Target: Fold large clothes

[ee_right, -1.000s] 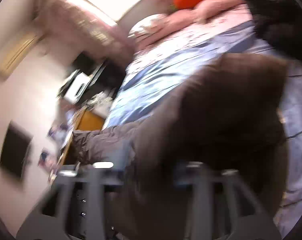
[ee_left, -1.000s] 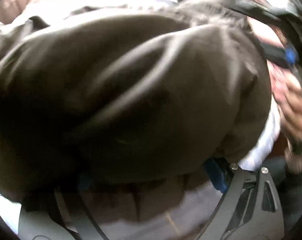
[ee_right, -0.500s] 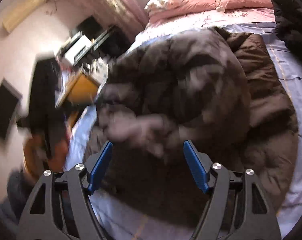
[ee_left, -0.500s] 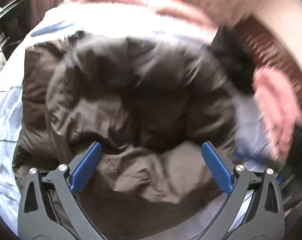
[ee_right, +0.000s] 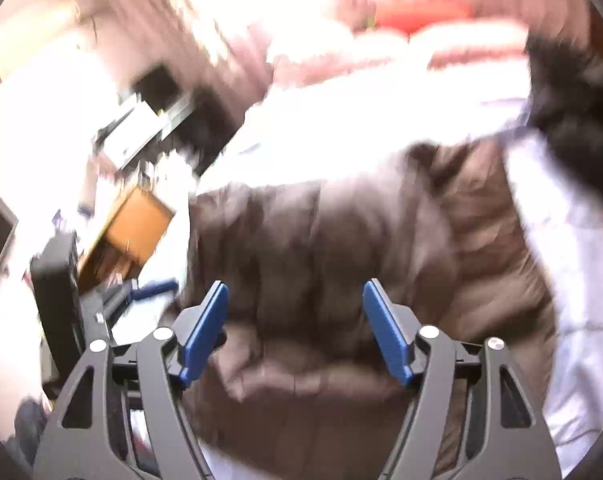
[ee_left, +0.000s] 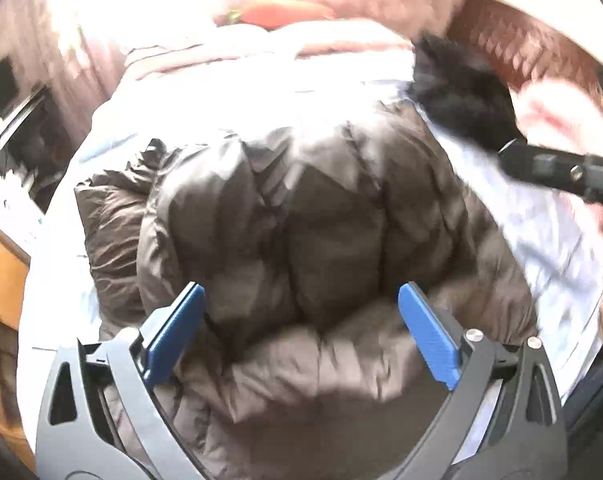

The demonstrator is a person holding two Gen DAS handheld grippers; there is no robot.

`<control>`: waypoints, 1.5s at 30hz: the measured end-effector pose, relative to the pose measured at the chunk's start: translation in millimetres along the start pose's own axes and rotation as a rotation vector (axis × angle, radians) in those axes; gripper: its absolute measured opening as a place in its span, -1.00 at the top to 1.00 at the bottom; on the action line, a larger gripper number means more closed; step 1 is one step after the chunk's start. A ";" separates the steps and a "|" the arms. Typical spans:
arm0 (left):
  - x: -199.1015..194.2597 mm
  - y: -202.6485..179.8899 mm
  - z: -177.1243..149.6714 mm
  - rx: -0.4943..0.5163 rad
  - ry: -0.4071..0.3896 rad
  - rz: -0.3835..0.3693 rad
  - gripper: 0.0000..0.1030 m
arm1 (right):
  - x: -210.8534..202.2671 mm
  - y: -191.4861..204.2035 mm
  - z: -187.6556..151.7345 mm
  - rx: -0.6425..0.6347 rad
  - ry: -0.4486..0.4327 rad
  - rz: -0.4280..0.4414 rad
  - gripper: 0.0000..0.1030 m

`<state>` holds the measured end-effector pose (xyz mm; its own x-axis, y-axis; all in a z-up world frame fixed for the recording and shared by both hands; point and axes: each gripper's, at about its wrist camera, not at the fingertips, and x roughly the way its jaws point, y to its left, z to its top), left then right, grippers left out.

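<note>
Bare pale sheet [ee_left: 549,240] is left free right of brown puffer jacket [ee_left: 325,240]; far right corner is blocked by black fluffy garment [ee_left: 461,100]; left bedside is crowded by wooden furniture [ee_right: 137,228].

Sunlit bedroom: pale bed [ee_left: 541,216], wooden desk [ee_right: 137,224].
</note>
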<state>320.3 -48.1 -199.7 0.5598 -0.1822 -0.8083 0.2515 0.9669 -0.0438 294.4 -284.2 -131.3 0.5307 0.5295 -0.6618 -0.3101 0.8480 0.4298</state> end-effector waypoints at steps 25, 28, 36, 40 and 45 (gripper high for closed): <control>90.5 -96.3 -72.9 0.230 0.350 -0.067 -0.46 | 225.0 -78.0 135.9 0.317 0.532 -0.212 -0.61; 102.2 -98.0 -75.0 0.226 0.365 -0.053 -0.49 | 237.7 -85.8 126.9 0.341 0.516 -0.253 0.46; 143.8 -91.6 -69.8 0.163 0.324 0.159 -0.55 | 149.5 -21.4 141.8 0.210 0.245 0.130 0.81; 162.9 -90.9 -72.1 0.139 0.289 0.280 -0.67 | 81.0 25.0 97.9 -0.027 0.213 0.270 0.81; 150.0 -123.8 -96.8 0.287 0.311 0.294 -0.61 | 41.3 12.8 56.4 -0.086 0.208 0.198 0.82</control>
<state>296.7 -177.9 -372.4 0.3895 0.1940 -0.9004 0.3494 0.8734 0.3393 356.8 -252.8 -118.5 0.2832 0.6704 -0.6858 -0.4620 0.7220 0.5151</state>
